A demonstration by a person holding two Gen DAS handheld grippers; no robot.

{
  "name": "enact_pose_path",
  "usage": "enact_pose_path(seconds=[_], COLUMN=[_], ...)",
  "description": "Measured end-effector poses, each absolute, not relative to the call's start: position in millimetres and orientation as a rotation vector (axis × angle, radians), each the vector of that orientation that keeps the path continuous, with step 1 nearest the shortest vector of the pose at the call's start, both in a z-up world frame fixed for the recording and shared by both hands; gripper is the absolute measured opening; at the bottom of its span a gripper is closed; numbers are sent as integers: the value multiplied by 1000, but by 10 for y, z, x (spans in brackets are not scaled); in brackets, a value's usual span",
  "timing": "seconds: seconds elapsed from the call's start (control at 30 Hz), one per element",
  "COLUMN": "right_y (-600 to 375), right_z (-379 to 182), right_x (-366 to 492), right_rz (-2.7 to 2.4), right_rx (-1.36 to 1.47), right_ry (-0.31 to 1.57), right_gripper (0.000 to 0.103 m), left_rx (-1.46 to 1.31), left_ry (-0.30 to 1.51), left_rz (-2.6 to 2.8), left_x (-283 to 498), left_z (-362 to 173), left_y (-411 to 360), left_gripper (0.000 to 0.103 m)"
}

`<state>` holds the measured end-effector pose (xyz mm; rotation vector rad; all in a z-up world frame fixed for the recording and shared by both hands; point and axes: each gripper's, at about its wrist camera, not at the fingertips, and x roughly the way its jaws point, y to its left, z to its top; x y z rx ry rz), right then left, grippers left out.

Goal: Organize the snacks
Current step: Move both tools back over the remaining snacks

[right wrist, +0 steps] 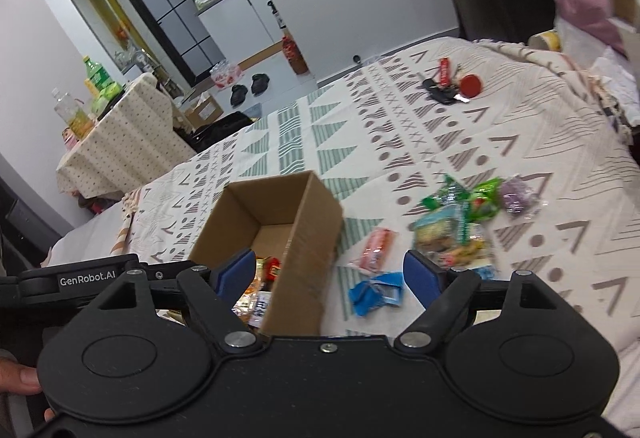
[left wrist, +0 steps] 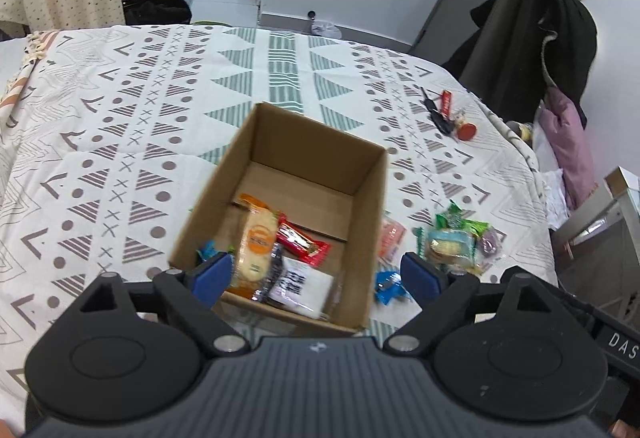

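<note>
Left wrist view looked down into an open cardboard box [left wrist: 280, 198] that stood on the patterned tablecloth [left wrist: 120, 118] of the tabletop, straight ahead of the left hand-held gripper [left wrist: 318, 276]. Inside the box, at its near end, lay an orange-labelled cracker pack [left wrist: 256, 250], a red wrapped bar [left wrist: 302, 242] beside it, and a white packet with dark print [left wrist: 300, 286]; the far half of the box floor was bare. The left hand-held gripper hung above the near rim with its blue pads [left wrist: 212, 276] spread wide and nothing between them.

To the right of that gripper, outside the box, a blue wrapper [left wrist: 386, 284] lay near the box wall, with a pink snack [left wrist: 390, 238] just beyond it and a loose pile of green and clear snack bags [left wrist: 460, 238] farther right.

From the right wrist, the right hand-held gripper [right wrist: 330, 274] was likewise wide open and empty, the box [right wrist: 312, 238] ahead on its left, the blue wrapper [right wrist: 376, 292] close before it, the pink snack [right wrist: 374, 250] just past that, and the snack pile [right wrist: 460, 230] ahead on the right. Far ahead lay keys with a red tag [right wrist: 446, 82].
</note>
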<state>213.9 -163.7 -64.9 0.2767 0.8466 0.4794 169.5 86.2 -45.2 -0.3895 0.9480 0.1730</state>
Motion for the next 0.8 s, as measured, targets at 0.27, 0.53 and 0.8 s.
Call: enact_pose_path(seconds=[0.27, 0.53, 0.8], right_y=[-2054, -2424, -2694], right_z=[-646, -721, -826], right_x=[2063, 2008, 2018], right_rz=[447, 421, 407], right_rx=[288, 310, 317], right_ry=[828, 833, 855], right_gripper=[83, 85, 86], left_rx=[-370, -353, -342], left_ry=[944, 950, 959], left_rz=[139, 119, 111], left_x=[1669, 1672, 1696], left_z=[-411, -425, -481], left_y=[518, 195, -46], left_gripper=[91, 91, 91])
